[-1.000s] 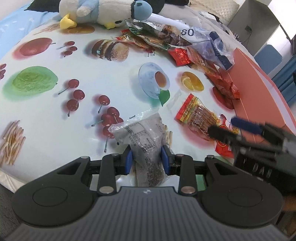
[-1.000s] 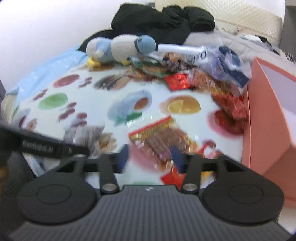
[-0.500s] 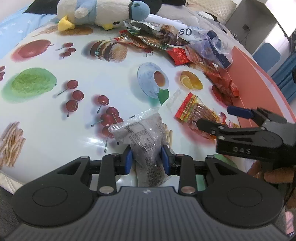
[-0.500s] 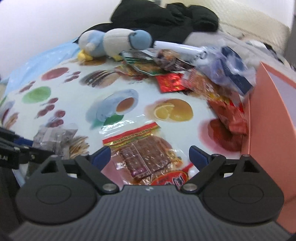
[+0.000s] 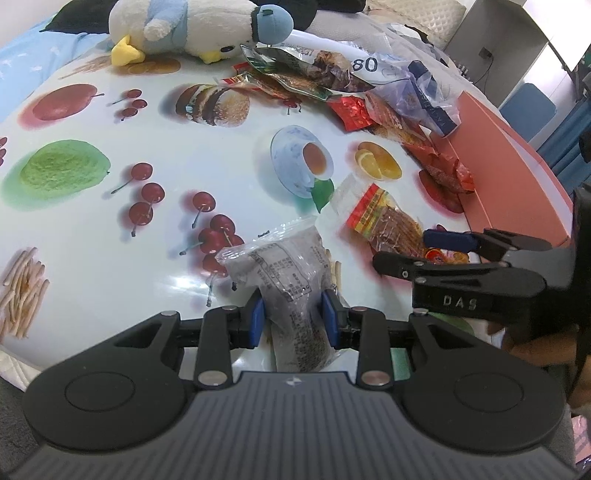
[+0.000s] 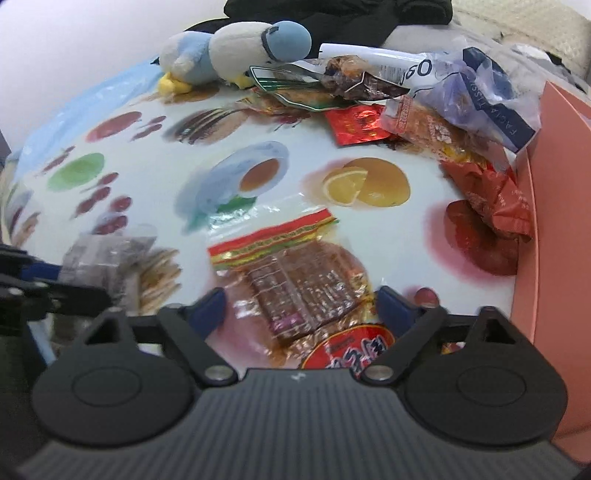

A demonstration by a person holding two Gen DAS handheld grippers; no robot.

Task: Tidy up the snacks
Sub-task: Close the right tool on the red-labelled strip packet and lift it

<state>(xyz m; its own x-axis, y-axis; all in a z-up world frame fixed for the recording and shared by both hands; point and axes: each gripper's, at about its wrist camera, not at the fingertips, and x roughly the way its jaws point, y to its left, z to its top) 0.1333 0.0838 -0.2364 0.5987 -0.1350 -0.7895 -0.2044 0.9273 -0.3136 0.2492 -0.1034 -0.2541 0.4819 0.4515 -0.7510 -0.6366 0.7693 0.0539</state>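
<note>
My left gripper (image 5: 293,319) is shut on a clear packet of dark snack (image 5: 288,273), held just above the printed tablecloth (image 5: 221,162). The packet also shows in the right wrist view (image 6: 107,254). My right gripper (image 6: 301,308) is open wide, its blue pads on either side of a clear packet of brown snack with a red-yellow band (image 6: 295,273). That packet (image 5: 388,221) and the right gripper (image 5: 421,251) also show in the left wrist view. A red round-label packet (image 6: 347,354) lies under it.
A pile of snack bags (image 5: 354,92) lies at the back by a plush penguin (image 5: 192,29). An orange-pink box (image 5: 517,177) stands along the right, also in the right wrist view (image 6: 554,221). Red packets (image 6: 495,203) lie against it.
My right gripper has opened wide and moved forward and down over the brown snack packet. My left gripper still holds the dark packet in nearly the same place.
</note>
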